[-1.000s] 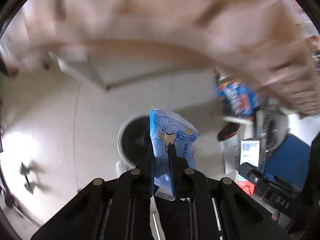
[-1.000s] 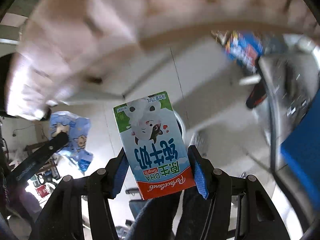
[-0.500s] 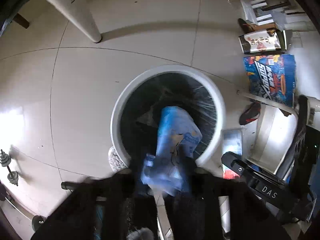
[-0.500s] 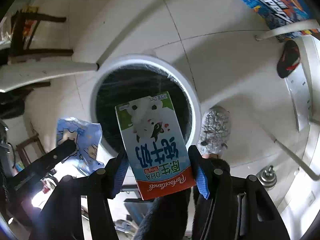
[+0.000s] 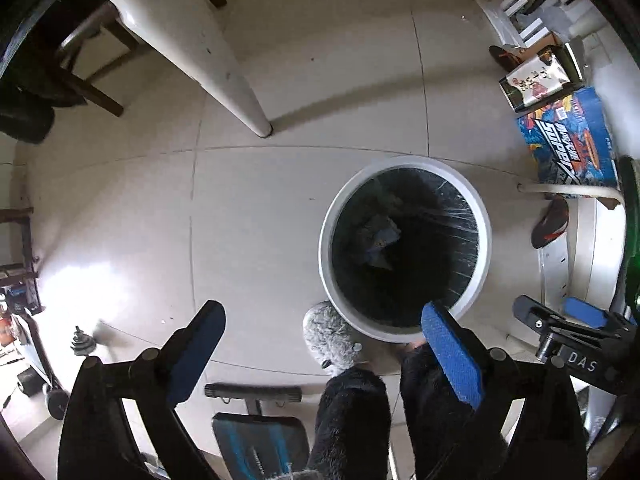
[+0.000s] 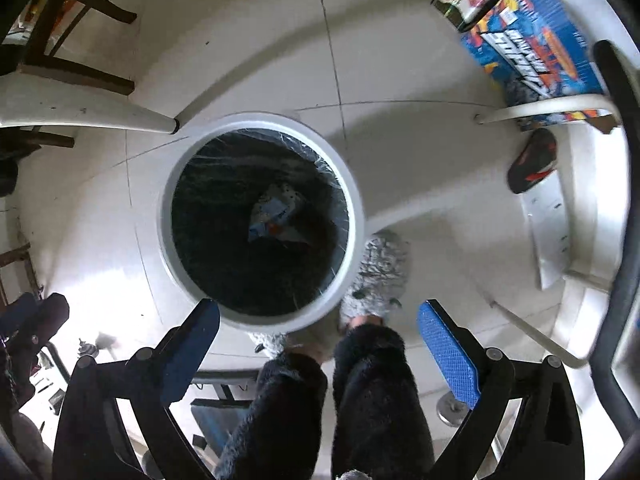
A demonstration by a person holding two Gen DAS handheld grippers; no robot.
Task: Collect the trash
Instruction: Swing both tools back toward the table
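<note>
Both my grippers released, nothing in them: left gripper and right gripper spread wide above the trash bin. Blue snack wrapper and milk carton lie at the bottom of the bin's black liner. Grey slipper touches the bin's rim, table leg stands near it

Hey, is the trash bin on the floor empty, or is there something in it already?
Not empty. The trash bin has crumpled packaging lying at the bottom of its black liner; how many pieces, I cannot tell.
</note>
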